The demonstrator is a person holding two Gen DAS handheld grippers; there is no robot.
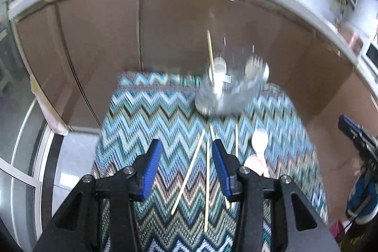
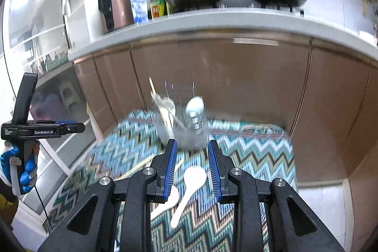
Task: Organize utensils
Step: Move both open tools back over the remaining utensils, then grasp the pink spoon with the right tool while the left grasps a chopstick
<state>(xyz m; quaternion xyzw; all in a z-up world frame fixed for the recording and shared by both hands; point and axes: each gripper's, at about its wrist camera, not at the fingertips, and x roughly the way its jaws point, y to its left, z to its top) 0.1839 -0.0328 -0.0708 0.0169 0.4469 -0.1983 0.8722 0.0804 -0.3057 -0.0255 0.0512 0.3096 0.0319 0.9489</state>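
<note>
My white plastic spoon (image 2: 189, 190) lies flat on the zigzag-patterned cloth (image 2: 259, 157), bowl toward the cabinets and handle running back toward me, slightly slanted. A second pale spoon (image 2: 165, 204) lies just beside it, partly hidden under my finger. Several wooden chopsticks (image 1: 189, 171) lie on the cloth too, long axes running roughly toward the cabinets, one slanted across. Farther on stands the clear utensil holder (image 2: 186, 131), blurred, with a chopstick and metal spoons upright or leaning in it.

My right hand-held gripper (image 2: 191, 169) hangs above the white spoon with its jaws partly apart, the spoon's bowl showing in the gap; nothing is gripped. My left hand-held gripper (image 1: 186, 167) is released too, jaws wider apart, over the chopsticks and touching none that I can tell.

The cloth ends near the brown cabinet doors (image 2: 224, 74) behind the holder, with pale floor (image 1: 70, 157) along its left edge. Bare cloth lies open to the left of the chopsticks.
</note>
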